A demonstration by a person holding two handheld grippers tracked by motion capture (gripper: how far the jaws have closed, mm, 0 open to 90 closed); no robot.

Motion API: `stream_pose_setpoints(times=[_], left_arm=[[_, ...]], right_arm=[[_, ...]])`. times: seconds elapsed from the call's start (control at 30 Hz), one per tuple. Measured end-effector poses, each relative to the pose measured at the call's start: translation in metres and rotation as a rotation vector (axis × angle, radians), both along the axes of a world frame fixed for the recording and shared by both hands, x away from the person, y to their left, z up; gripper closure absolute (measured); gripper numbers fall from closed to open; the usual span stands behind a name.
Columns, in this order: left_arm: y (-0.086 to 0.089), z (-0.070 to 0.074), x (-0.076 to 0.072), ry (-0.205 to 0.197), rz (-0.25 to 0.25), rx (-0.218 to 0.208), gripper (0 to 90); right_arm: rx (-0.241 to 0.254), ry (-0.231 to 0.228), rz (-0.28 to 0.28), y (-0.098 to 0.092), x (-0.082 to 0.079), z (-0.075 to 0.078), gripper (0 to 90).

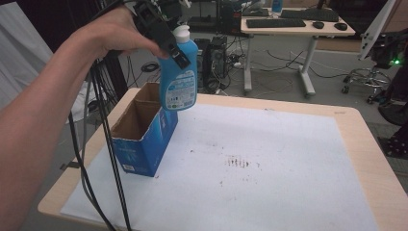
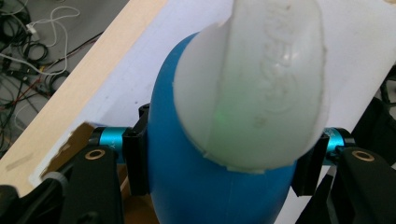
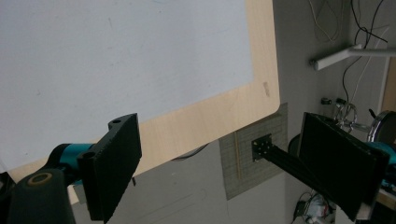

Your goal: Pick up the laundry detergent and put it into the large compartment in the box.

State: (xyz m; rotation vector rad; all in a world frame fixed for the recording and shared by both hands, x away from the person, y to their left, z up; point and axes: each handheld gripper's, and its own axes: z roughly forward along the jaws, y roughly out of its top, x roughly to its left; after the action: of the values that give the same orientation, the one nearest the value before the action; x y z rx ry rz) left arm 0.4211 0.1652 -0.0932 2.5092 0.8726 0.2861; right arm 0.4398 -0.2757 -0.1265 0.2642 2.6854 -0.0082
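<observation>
— Forearm (image 1: 43, 110) at the lower left leads up to the left gripper (image 1: 166, 41), jaws clamped on the blue bottle (image 1: 179, 79) near its shoulder. Where does it hang?

— Upper left of the frame, above the open carton (image 1: 142, 130) on the table (image 1: 346, 144). Probably it goes in: lower it straight, clear of the flaps.

— Its axis?

— Nearly upright, white cap (image 1: 182, 32) topmost. Right gripper (image 3: 224, 172): jaws wide apart, empty.
</observation>
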Motion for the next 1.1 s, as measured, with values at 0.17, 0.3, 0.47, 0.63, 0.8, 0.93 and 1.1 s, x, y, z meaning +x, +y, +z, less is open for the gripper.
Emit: stream_pose_setpoints(times=[0.17, 0.3, 0.47, 0.63, 0.8, 0.93, 1.1], left_arm=[[0.021, 0.001, -0.002, -0.008, 0.044, 0.007, 38.3], [0.034, 0.000, -0.004, -0.008, 0.070, 0.006, 38.3], [0.048, -0.003, -0.004, -0.005, 0.105, 0.020, 38.2], [0.060, -0.008, -0.004, 0.003, 0.133, 0.011, 38.3], [0.071, -0.014, -0.004, 0.011, 0.153, 0.007, 38.3], [0.079, -0.019, -0.005, 0.019, 0.167, 0.013, 38.2], [0.085, -0.024, -0.005, 0.026, 0.180, 0.008, 38.2]], right_arm=[[-0.005, 0.001, 0.001, 0.002, 0.001, 0.000, 12.8], [0.000, 0.002, -0.001, 0.004, 0.002, -0.001, 12.8], [-0.003, 0.004, -0.003, 0.005, 0.004, -0.003, 12.8], [0.000, 0.006, 0.006, 0.006, 0.006, -0.005, 12.8], [-0.002, 0.009, 0.008, 0.005, 0.007, -0.007, 12.8], [0.003, 0.008, 0.007, 0.004, 0.008, -0.006, 12.8], [0.001, 0.009, 0.002, 0.003, 0.009, -0.007, 12.8]])
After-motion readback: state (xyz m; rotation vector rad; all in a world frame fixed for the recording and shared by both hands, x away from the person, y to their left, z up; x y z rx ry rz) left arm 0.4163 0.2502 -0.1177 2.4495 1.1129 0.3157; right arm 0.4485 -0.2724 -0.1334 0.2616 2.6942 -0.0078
